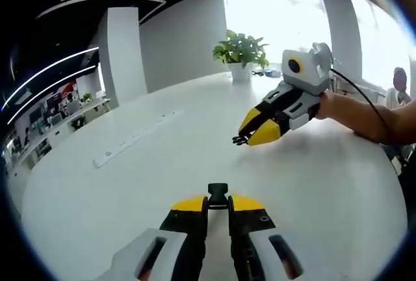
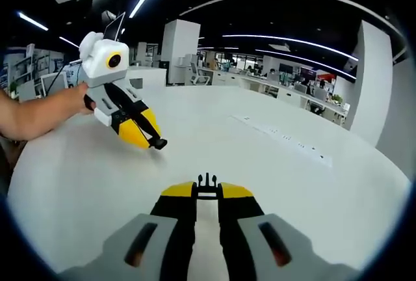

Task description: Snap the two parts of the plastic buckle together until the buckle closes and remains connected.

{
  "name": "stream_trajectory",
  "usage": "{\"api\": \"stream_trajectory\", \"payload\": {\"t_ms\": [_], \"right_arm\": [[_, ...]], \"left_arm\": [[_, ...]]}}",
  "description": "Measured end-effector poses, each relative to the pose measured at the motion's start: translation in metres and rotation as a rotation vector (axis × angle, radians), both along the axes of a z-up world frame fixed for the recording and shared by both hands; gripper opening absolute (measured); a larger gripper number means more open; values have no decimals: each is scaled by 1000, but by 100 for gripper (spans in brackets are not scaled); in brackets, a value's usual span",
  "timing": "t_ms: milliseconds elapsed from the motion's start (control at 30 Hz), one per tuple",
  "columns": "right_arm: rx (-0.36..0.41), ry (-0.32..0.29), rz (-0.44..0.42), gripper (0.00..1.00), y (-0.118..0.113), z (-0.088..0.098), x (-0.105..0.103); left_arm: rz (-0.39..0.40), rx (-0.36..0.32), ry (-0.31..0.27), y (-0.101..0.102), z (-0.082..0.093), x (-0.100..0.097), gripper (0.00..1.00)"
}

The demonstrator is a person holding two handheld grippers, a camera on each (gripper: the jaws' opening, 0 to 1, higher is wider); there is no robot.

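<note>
Buckle unjoined: left gripper [image 1: 218, 201] clamped on socket half [image 1: 218, 192], right gripper [image 2: 207, 188] clamped on pronged half [image 2: 207, 182], held well apart above table [image 1: 130, 183]; mating outstanding.

You have large white table [image 1: 130, 183] under both grippers, surface smooth and glossy. White power strip [image 1: 133, 140] lies flat on it, long and narrow. In right gripper view you see same strip [image 2: 286, 139] running toward far edge. Potted plant [image 1: 241, 55] stands at far rim.
</note>
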State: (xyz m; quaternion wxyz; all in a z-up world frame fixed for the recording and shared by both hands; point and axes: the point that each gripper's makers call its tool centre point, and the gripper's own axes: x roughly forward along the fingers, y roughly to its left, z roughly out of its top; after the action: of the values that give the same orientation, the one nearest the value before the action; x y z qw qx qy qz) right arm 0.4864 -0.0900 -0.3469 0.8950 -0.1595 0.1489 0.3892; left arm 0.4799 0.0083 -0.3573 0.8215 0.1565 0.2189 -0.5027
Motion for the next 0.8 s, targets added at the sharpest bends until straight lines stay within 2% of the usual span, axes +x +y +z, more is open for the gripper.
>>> {"api": "stream_trajectory", "payload": {"t_ms": [467, 633, 800], "right_arm": [[2, 7, 3, 11, 1, 0, -1], [9, 5, 6, 11, 1, 2, 0], [7, 3, 11, 11, 3, 3, -2]], "left_arm": [[-6, 6, 12, -2, -4, -5, 10], [-9, 20, 18, 0, -10, -15, 10], [-7, 13, 16, 2, -6, -20, 10]]}}
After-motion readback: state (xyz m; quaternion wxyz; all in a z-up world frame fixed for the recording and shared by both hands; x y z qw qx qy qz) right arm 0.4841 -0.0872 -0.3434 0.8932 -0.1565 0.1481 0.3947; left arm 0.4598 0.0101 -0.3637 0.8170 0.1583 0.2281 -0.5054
